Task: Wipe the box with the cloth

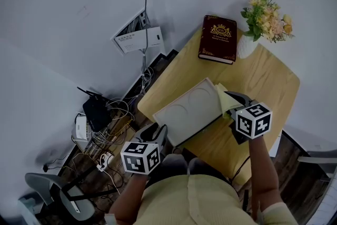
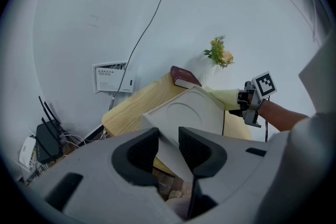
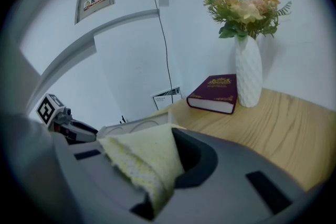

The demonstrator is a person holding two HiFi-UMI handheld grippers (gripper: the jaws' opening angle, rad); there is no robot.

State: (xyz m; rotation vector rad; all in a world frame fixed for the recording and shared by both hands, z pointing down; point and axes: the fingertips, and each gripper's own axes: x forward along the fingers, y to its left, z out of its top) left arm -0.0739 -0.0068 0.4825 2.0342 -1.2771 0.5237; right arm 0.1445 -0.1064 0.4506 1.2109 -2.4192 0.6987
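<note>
A flat white box (image 1: pixel 192 108) with two round embossed shapes is tilted over the near left edge of the wooden table (image 1: pixel 263 79). My left gripper (image 1: pixel 157 133) is shut on its lower corner; in the left gripper view the box (image 2: pixel 186 113) runs down between the jaws of that gripper (image 2: pixel 169 150). My right gripper (image 1: pixel 237 100) is shut on a folded yellow cloth (image 1: pixel 225 98) that lies against the box's right edge. In the right gripper view the cloth (image 3: pixel 144 157) fills the gripper (image 3: pixel 157 168) and hides its left jaw, with the box (image 3: pixel 134 126) just beyond.
A maroon book (image 1: pixel 217 38) and a white vase of flowers (image 1: pixel 260 23) stand at the table's far side. Routers and tangled cables (image 1: pixel 100 118) lie on the floor to the left, below a wall panel (image 1: pixel 137 37). A chair (image 1: pixel 52 192) sits at bottom left.
</note>
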